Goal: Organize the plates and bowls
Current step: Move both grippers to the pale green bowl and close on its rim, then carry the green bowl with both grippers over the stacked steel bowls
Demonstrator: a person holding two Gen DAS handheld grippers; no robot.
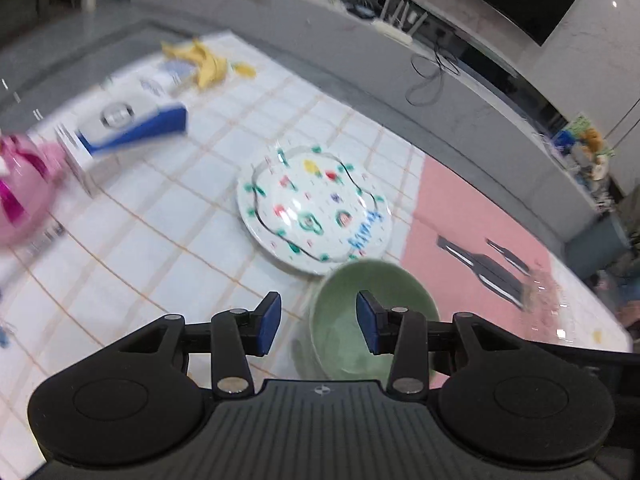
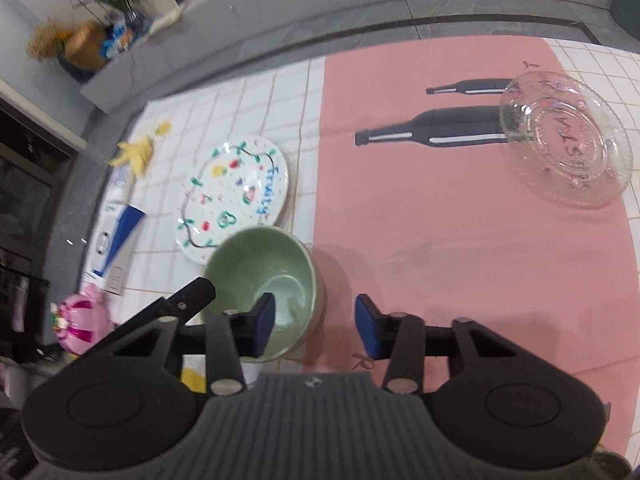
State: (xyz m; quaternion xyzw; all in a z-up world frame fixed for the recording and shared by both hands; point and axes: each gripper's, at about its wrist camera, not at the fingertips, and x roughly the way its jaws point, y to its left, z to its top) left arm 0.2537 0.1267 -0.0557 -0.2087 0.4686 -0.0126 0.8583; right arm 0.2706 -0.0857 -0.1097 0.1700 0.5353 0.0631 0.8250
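Observation:
A green bowl (image 1: 360,300) stands on the table by the edge of a white painted plate (image 1: 314,208). My left gripper (image 1: 318,322) is open, its left finger outside the bowl's rim and its right finger (image 1: 368,320) over the bowl's inside. In the right wrist view the green bowl (image 2: 260,272) is at the lower left, the painted plate (image 2: 234,196) behind it, and a clear glass plate (image 2: 566,140) lies at the far right on the pink mat. My right gripper (image 2: 316,324) is open and empty above the mat, just right of the bowl.
A blue and white box (image 1: 120,128), a pink bag (image 1: 20,192) and banana peel (image 1: 204,62) lie at the left. A pink mat (image 2: 460,220) with bottle prints covers the right part of the tiled cloth. A grey ledge runs along the back.

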